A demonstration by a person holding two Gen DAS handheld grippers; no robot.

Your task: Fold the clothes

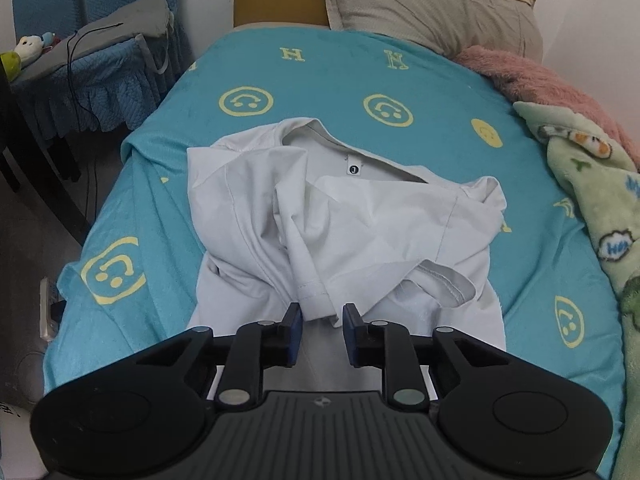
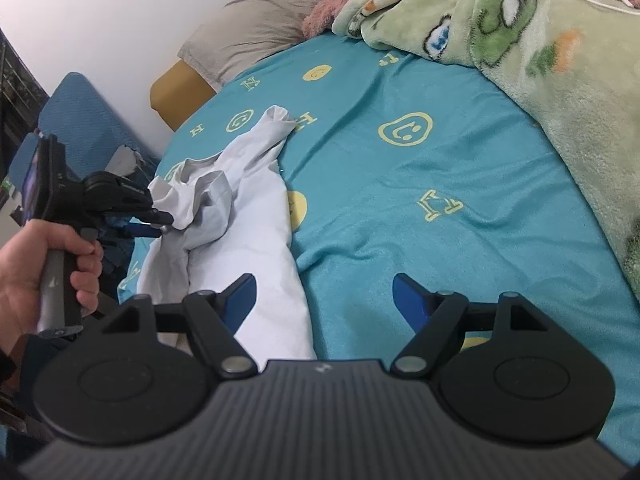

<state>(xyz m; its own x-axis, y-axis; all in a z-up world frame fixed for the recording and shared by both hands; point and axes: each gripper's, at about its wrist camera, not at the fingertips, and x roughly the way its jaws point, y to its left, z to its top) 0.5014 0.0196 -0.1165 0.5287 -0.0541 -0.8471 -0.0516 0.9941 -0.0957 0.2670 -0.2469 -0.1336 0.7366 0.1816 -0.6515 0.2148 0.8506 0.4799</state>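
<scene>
A white T-shirt lies crumpled on the teal bed sheet, collar and label toward the pillow. My left gripper sits at the shirt's near edge, its jaws narrowed but apart. A bunched hem fold reaches in between the blue pads and touches the left one. From the right wrist view the shirt lies at the left, with the left gripper pressed against its rumpled edge and a hand on the handle. My right gripper hangs wide open over bare sheet beside the shirt.
A green cartoon blanket and a pink fleece are piled along the bed's right side. A beige pillow lies at the head. Left of the bed stands a blue-covered chair with toys, above grey floor.
</scene>
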